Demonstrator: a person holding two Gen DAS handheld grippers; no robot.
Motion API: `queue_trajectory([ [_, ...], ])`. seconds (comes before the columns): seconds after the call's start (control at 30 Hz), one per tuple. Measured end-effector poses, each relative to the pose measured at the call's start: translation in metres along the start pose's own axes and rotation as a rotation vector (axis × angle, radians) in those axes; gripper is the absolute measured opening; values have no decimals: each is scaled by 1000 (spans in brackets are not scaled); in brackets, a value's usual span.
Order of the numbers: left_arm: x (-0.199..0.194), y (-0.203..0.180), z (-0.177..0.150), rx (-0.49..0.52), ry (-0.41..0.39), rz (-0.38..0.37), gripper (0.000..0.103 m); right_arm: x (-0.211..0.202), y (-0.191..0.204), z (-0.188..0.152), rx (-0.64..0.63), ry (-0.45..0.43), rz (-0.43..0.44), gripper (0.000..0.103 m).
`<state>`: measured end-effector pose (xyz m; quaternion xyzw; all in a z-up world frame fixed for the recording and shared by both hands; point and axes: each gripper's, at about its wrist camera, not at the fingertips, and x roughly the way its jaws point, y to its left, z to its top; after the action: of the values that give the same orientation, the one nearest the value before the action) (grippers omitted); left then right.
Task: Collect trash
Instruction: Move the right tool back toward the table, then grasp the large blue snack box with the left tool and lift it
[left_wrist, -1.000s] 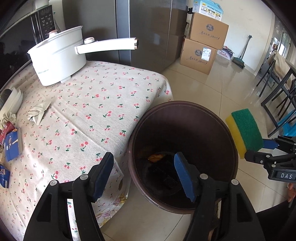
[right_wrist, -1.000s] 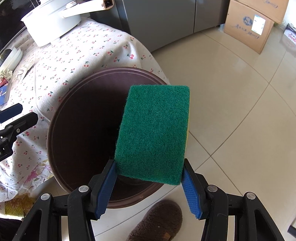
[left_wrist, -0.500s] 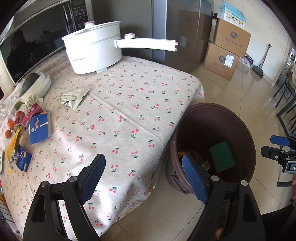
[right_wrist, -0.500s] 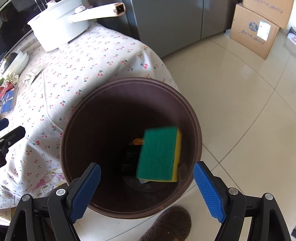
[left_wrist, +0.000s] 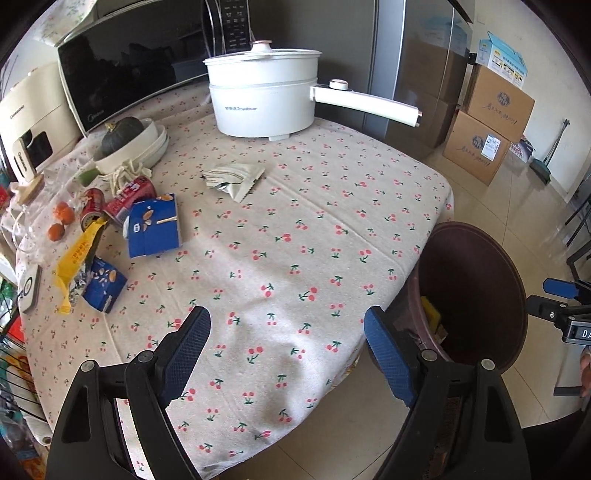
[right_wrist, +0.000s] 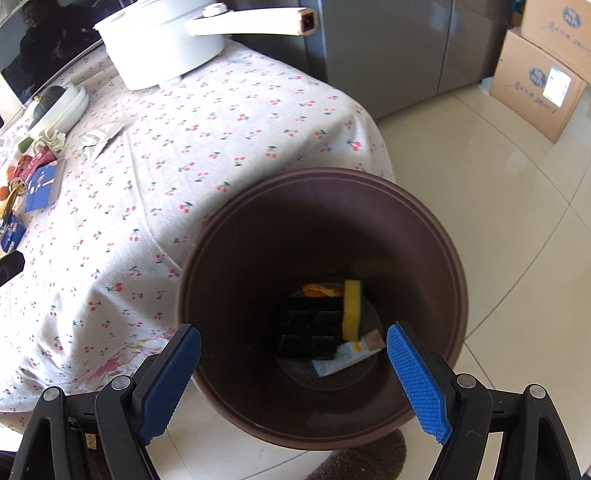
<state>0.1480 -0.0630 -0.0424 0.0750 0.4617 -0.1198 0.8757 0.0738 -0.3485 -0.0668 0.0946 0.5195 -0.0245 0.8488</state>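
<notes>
A brown bin (right_wrist: 436, 266) stands on the floor at the table's right edge; it also shows in the left wrist view (left_wrist: 495, 280). In it lie a yellow-green sponge (right_wrist: 351, 309), a black item and a wrapper. My right gripper (right_wrist: 293, 373) is open and empty above the bin's near rim. My left gripper (left_wrist: 288, 354) is open and empty over the table's front edge. On the table lie a torn grey wrapper (left_wrist: 233, 178), a blue carton (left_wrist: 154, 225), a small blue box (left_wrist: 104, 283), a yellow wrapper (left_wrist: 75, 258) and red cans (left_wrist: 127, 194).
A white electric pot (left_wrist: 264, 98) with a long handle stands at the table's back. A bowl with a dark squash (left_wrist: 127, 142) and a microwave (left_wrist: 122, 62) are at the back left. Cardboard boxes (left_wrist: 487, 129) stand on the tiled floor.
My right gripper opened and the sponge fell into the bin, where it now rests on edge. My left gripper swung left from over the bin to over the table.
</notes>
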Motion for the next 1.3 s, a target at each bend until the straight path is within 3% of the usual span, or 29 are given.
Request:
queue_trajectory([
  [0.37,-16,58,-8,-95,-5,42,88,6,62,13,-93,-14,21,87],
  [0.6,-23,92,-15,-165,-1,65,94,10,100,22,-156,-30,11,95],
  [1.3,-27,206,-37,-368,33,151,96,41,221,51,-281,-21,106,97],
])
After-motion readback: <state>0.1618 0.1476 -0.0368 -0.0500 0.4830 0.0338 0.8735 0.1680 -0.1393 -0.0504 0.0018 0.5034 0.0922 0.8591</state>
